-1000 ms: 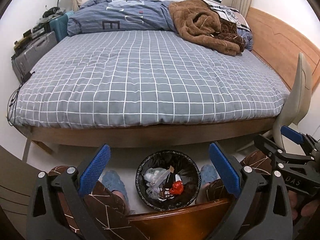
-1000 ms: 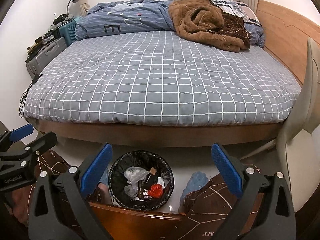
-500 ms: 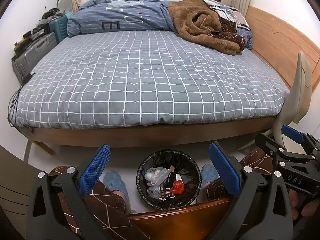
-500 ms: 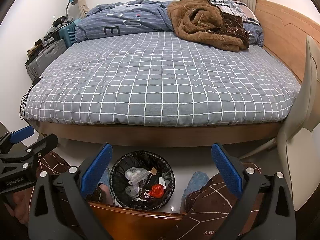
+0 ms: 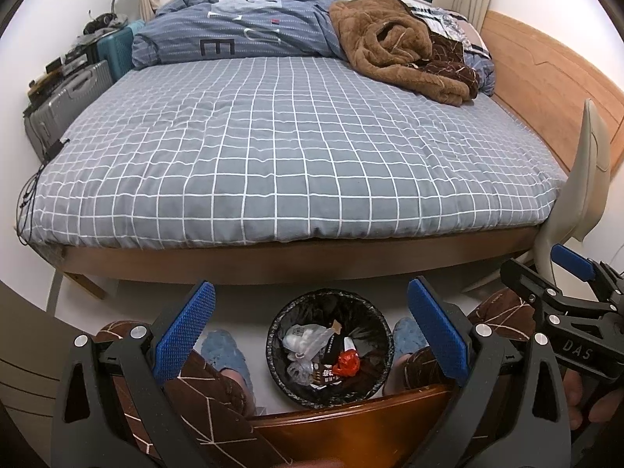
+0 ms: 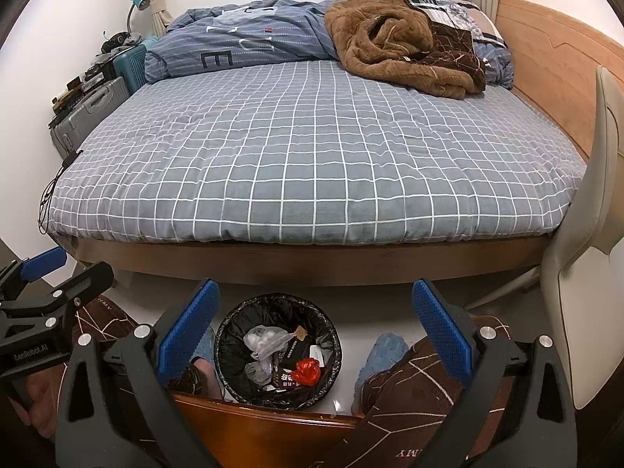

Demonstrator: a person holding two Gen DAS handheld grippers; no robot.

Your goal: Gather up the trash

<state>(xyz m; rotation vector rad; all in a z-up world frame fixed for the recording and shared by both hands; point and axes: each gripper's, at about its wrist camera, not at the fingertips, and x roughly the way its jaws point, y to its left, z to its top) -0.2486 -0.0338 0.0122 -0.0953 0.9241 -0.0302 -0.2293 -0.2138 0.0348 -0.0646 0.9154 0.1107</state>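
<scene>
A round bin with a black liner [image 5: 279, 335] [image 6: 230, 335] stands on the white floor between the person's feet, in front of the bed. It holds a crumpled clear plastic bag [image 5: 304, 337] [image 6: 265, 341], a red wrapper [image 5: 347, 362] [image 6: 308, 370] and dark packets. My left gripper [image 5: 310, 329] is open and empty, held above the bin. My right gripper [image 6: 312, 325] is open and empty, also above the bin. Each gripper shows at the edge of the other's view.
A wide bed with a grey checked cover [image 5: 273, 148] fills the view ahead, with a brown blanket [image 5: 397, 46] and a blue duvet at its head. A wooden edge [image 5: 351, 417] lies just below the grippers. A beige chair [image 6: 585, 234] stands right; suitcases [image 5: 66, 97] stand left.
Both grippers have drifted very slightly; the bin sits a touch differently in each view. Jaws stay open and empty.
</scene>
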